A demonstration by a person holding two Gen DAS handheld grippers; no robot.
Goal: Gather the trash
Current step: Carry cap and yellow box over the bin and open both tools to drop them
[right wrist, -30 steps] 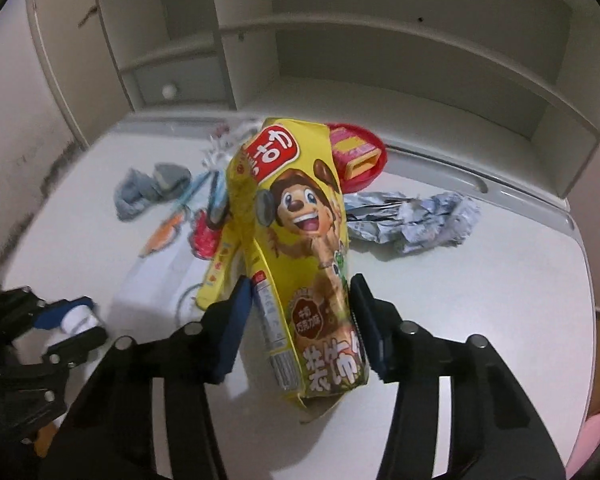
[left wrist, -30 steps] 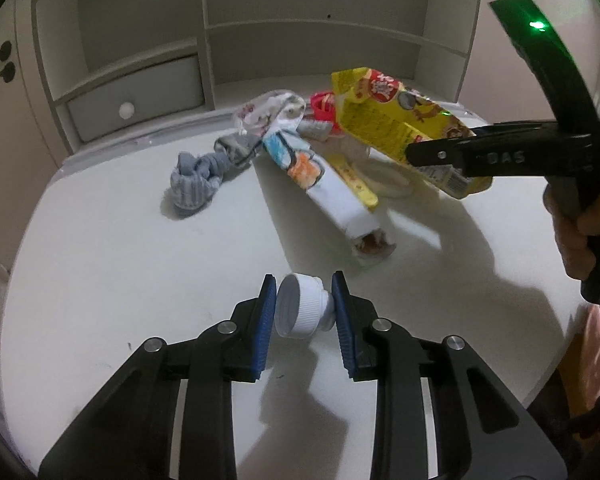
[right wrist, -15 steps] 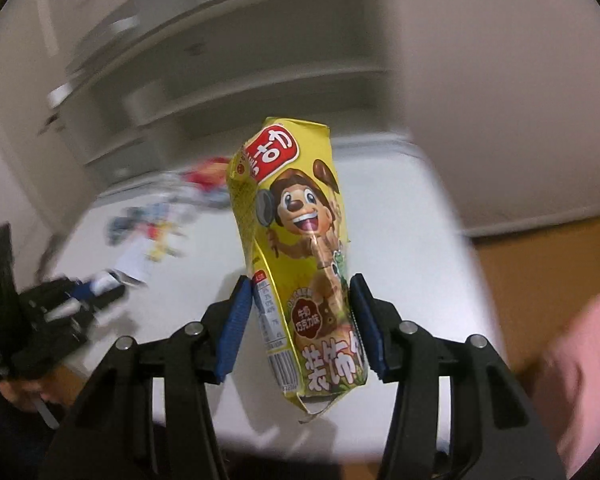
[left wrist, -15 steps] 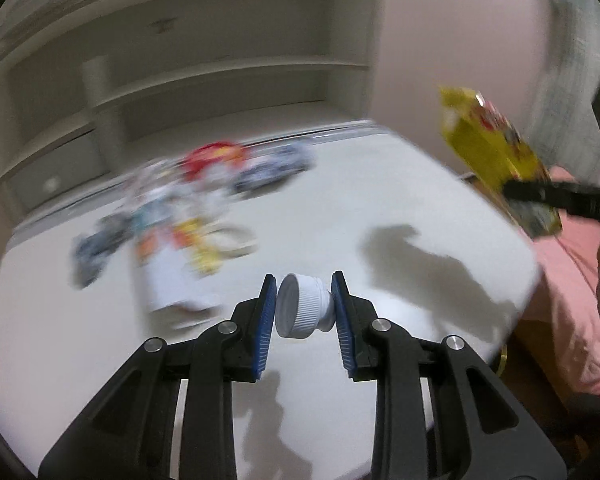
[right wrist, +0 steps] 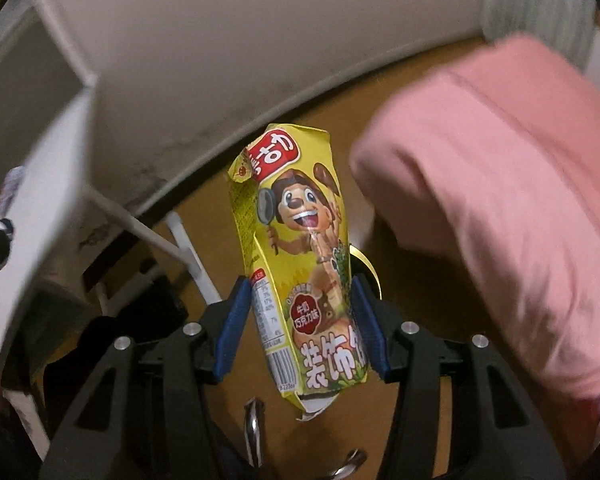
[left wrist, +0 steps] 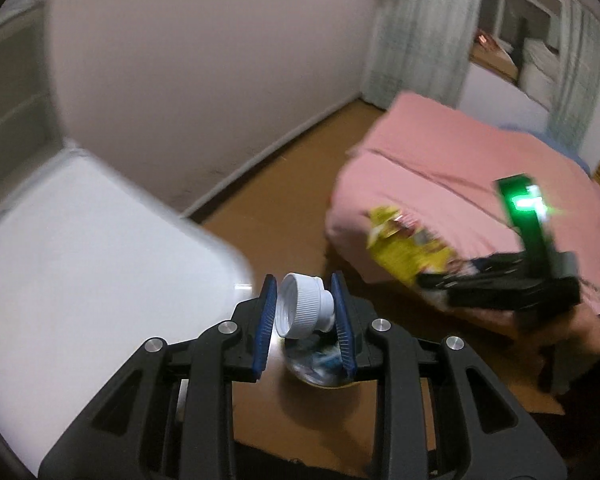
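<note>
My left gripper [left wrist: 305,314] is shut on a white ribbed bottle cap [left wrist: 302,309], held past the corner of the white desk [left wrist: 100,256] over the brown floor. Below the cap a round bin opening with trash inside [left wrist: 320,362] shows between the fingers. My right gripper [right wrist: 300,320] is shut on a yellow snack box [right wrist: 300,264] with a cartoon figure, held upright above the floor. In the left wrist view the same yellow box [left wrist: 408,248] and the right gripper [left wrist: 500,286] appear blurred at the right, in front of the pink bed.
A bed with a pink cover [left wrist: 472,184] [right wrist: 512,200] fills the right side. The desk edge [right wrist: 40,200] and its white legs [right wrist: 188,252] stand at the left. A pale wall and skirting [left wrist: 260,160] run behind. A curved yellow rim [right wrist: 370,268] peeks out behind the box.
Both grippers have swung away from the desk and its pile of trash to the right, over the floor beside the bed. The cap and the snack box stay held.
</note>
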